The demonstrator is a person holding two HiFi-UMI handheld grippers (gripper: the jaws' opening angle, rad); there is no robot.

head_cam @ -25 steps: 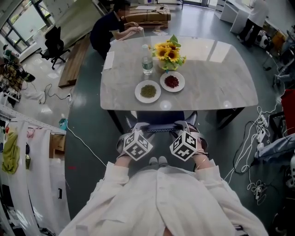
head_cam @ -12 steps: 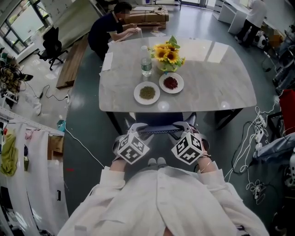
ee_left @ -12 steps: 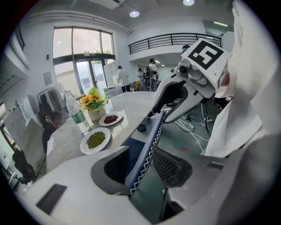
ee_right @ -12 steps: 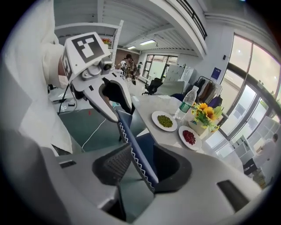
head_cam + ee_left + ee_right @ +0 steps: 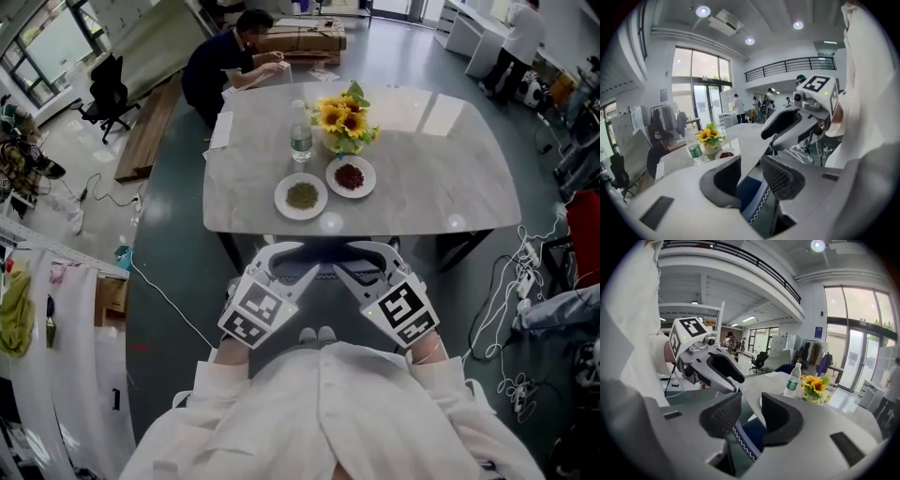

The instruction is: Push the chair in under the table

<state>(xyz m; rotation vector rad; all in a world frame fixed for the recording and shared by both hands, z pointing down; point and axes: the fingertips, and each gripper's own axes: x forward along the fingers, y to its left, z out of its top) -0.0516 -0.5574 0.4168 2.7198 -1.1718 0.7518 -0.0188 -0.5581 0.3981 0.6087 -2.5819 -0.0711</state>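
Note:
The chair (image 5: 323, 251) has a dark blue back with a white zigzag seam. It stands tucked under the near edge of the grey marble table (image 5: 441, 178), and only its top shows. My left gripper (image 5: 286, 262) and right gripper (image 5: 363, 262) hover side by side above the chair back, both open, their tips pointing toward the table. In the left gripper view the left gripper (image 5: 751, 176) has nothing between its jaws, and the blue chair (image 5: 749, 193) lies beyond them. The right gripper (image 5: 752, 417) frames the chair (image 5: 751, 433) the same way, apart from it.
On the table stand a sunflower vase (image 5: 345, 117), a water bottle (image 5: 300, 139), a plate of green grains (image 5: 301, 195) and a plate of red bits (image 5: 350, 176). A person (image 5: 225, 61) sits at the far corner. Cables (image 5: 506, 309) lie on the floor to the right.
Both grippers have risen from the chair back and tilted up toward level. They now sit higher and a little wider apart. The chair and table have not moved.

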